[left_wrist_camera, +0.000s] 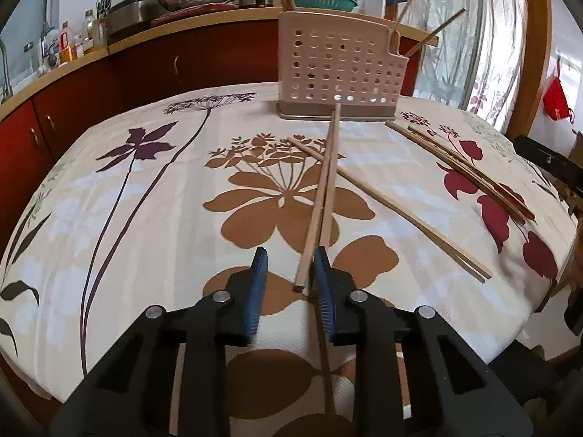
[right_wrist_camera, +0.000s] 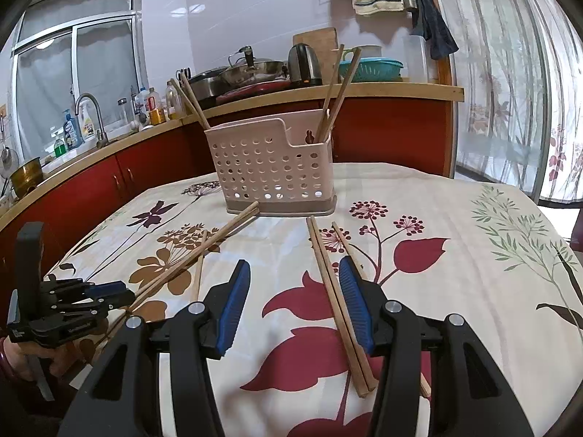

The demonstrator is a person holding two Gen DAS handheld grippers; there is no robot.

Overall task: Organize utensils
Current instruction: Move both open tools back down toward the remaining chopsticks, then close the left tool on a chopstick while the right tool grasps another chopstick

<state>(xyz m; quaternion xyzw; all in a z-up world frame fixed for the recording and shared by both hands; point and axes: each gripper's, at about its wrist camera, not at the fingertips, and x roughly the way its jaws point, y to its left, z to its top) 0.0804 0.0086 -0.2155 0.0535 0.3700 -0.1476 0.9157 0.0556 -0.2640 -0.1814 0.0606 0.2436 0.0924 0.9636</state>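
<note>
A pink perforated utensil holder [left_wrist_camera: 340, 69] [right_wrist_camera: 271, 167] stands at the far side of the table with several chopsticks upright in it. My left gripper [left_wrist_camera: 289, 266] is open; a pair of chopsticks [left_wrist_camera: 324, 189] lies between its fingers against the right blue pad, pointing at the holder. It also shows in the right wrist view [right_wrist_camera: 109, 293], where the pair [right_wrist_camera: 204, 251] runs toward the holder. My right gripper [right_wrist_camera: 295, 291] is open over another pair of chopsticks [right_wrist_camera: 337, 298] lying by its right pad. Another pair [left_wrist_camera: 386, 204] lies crossed under the left one.
The table has a floral cloth [left_wrist_camera: 145, 200] [right_wrist_camera: 455, 273]. A group of chopsticks [left_wrist_camera: 462, 167] lies at the right. A red-fronted counter [right_wrist_camera: 364, 91] with pots, kettle, bottles and a sink runs behind. Curtains [right_wrist_camera: 510, 91] hang at the right.
</note>
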